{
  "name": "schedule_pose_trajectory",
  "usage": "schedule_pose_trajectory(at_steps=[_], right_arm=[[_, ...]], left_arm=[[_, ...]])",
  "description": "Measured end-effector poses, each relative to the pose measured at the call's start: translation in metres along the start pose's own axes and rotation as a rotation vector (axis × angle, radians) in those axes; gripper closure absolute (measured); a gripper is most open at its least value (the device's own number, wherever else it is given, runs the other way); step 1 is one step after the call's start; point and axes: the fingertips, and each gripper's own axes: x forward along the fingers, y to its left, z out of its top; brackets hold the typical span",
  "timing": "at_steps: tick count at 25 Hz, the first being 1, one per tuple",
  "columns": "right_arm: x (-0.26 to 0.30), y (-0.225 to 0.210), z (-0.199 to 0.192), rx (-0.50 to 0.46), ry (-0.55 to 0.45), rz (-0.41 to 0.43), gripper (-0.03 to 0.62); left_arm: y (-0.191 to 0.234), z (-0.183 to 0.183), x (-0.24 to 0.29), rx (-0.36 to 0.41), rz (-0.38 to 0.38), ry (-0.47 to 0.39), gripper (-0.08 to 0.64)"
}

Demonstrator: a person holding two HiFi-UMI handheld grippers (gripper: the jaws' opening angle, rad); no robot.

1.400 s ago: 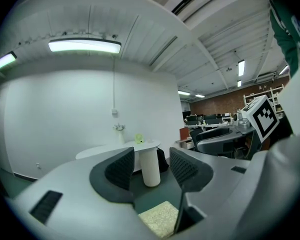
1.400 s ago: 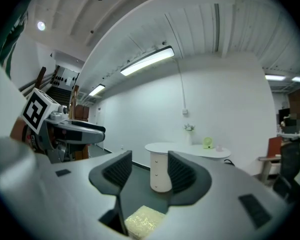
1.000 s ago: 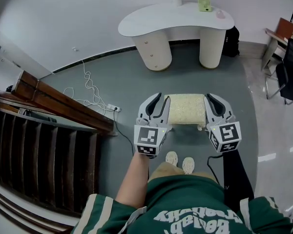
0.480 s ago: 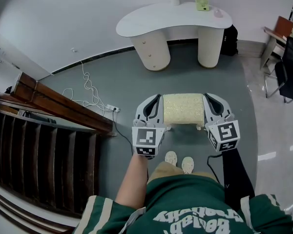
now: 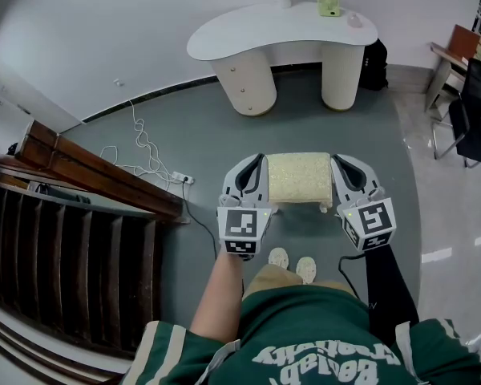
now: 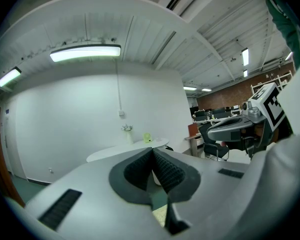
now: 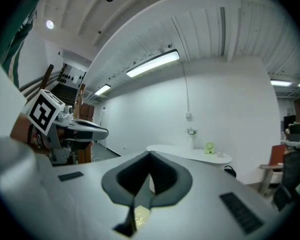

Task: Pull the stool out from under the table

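The stool (image 5: 299, 177), with a pale yellow cushion, stands on the grey floor well in front of the white curved table (image 5: 280, 26), just ahead of the person's feet. My left gripper (image 5: 252, 167) hovers by its left side and my right gripper (image 5: 342, 165) by its right side. In the left gripper view the left gripper (image 6: 152, 151) has its jaws pressed together with nothing between them. The right gripper (image 7: 149, 156) stands the same way in its own view. Only a sliver of the stool (image 6: 160, 215) (image 7: 140, 214) shows under each.
A dark wooden stair rail (image 5: 80, 175) runs along the left. A white cable and power strip (image 5: 156, 163) lie on the floor left of the stool. Chairs (image 5: 465, 111) stand at the right, and a black bag (image 5: 374, 54) sits beside the table leg.
Both grippers' jaws were apart before and are now pressed together. Both gripper cameras have tilted upward, so less of the stool shows. The stool sits slightly nearer the person.
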Motion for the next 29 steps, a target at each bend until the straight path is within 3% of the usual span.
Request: schedule_pose_trajectory(at_steps=[10, 29], right_arm=[[-0.012, -0.016, 0.009, -0.026, -0.018, -0.032, 0.590], [-0.010, 0.001, 0.014, -0.040, -0.029, -0.011, 0.590]], left_arm=[[-0.010, 0.013, 0.005, 0.018, -0.011, -0.023, 0.557], [0.002, 0.012, -0.006, 0.018, 0.004, -0.030, 0.557]])
